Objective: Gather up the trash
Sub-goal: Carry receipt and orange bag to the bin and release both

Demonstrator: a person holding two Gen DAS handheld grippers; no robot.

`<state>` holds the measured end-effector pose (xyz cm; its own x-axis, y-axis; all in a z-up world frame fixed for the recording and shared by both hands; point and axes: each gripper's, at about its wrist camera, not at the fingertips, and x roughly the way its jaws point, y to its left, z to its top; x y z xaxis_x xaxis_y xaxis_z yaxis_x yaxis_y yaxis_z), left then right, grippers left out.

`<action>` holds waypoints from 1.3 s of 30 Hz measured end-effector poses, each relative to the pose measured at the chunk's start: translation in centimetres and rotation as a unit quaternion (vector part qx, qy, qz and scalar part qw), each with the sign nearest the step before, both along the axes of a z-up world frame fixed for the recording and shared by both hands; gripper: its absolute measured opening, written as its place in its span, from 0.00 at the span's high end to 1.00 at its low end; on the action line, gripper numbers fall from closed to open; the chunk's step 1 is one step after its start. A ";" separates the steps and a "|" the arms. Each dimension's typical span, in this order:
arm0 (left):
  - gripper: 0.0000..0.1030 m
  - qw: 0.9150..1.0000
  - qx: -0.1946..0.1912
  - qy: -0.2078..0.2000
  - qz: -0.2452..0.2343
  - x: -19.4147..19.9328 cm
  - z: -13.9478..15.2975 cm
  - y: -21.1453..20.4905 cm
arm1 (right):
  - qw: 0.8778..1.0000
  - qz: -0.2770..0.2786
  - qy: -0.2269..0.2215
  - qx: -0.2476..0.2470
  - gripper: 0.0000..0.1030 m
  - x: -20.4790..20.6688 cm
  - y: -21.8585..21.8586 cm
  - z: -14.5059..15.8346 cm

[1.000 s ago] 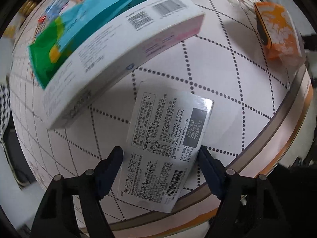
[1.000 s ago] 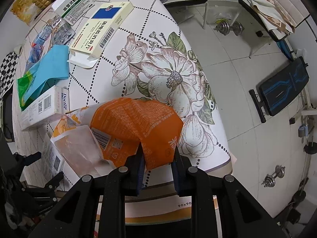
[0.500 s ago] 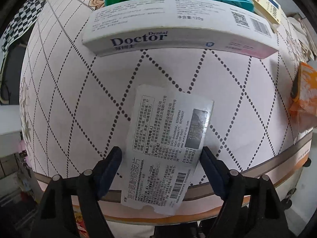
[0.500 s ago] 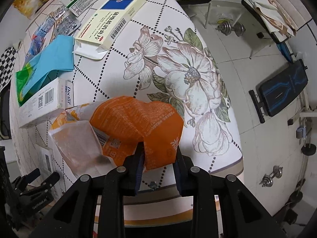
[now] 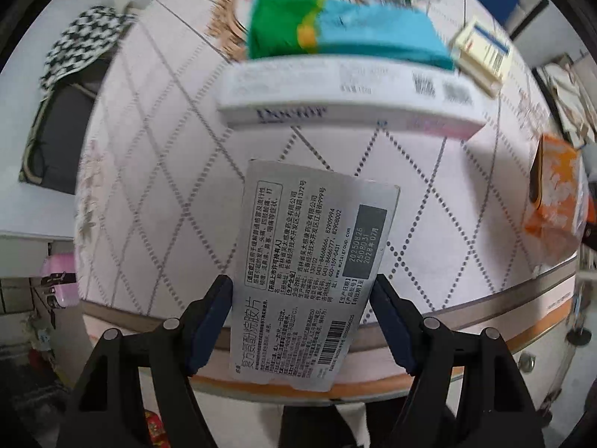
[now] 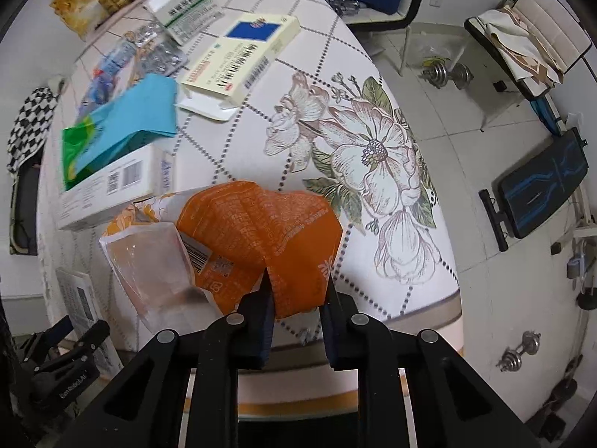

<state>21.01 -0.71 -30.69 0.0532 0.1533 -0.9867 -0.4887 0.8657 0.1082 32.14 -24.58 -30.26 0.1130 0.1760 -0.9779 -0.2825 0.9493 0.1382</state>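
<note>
Trash in both claws above the table edge.

Left wrist view: the left claw (image 5: 302, 300), jaws closing, has a grey printed medicine box (image 5: 313, 261) between its pads; beyond its tips a white toothpaste box (image 5: 347, 93) lies on the checked tablecloth (image 5: 156, 171), a blue-green packet (image 5: 347, 31) just behind it.
Right wrist view: the right claw (image 6: 296, 295) is clamped tight on an orange wrapper (image 6: 261, 231), its clear plastic part (image 6: 153, 261) left of the fingers; a flower print (image 6: 373, 153) lies ahead to the right.
</note>
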 end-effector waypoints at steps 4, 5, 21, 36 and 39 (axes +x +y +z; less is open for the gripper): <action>0.29 0.999 0.020 -0.032 0.011 -1.3 3.6 -0.8 | 1.000 -0.002 -0.017 0.016 0.79 -2.2 -0.8 2.1; 0.29 0.999 0.021 -0.042 0.012 -1.9 4.3 -0.9 | 1.000 -0.001 -0.021 0.020 0.79 -2.9 -1.0 2.7; 0.29 0.992 -0.081 -0.096 -0.005 -18.9 3.2 -3.3 | 0.998 -0.034 -0.011 0.045 0.79 -24.7 -6.5 3.3; 0.29 0.970 -0.223 0.012 0.099 -22.0 -27.3 -0.7 | 0.988 -0.050 0.140 -0.027 0.79 -30.9 -6.8 -26.7; 0.29 0.961 -0.252 0.012 0.111 -21.2 -32.7 0.8 | 0.987 -0.043 0.155 -0.022 0.79 -30.0 -5.4 -33.1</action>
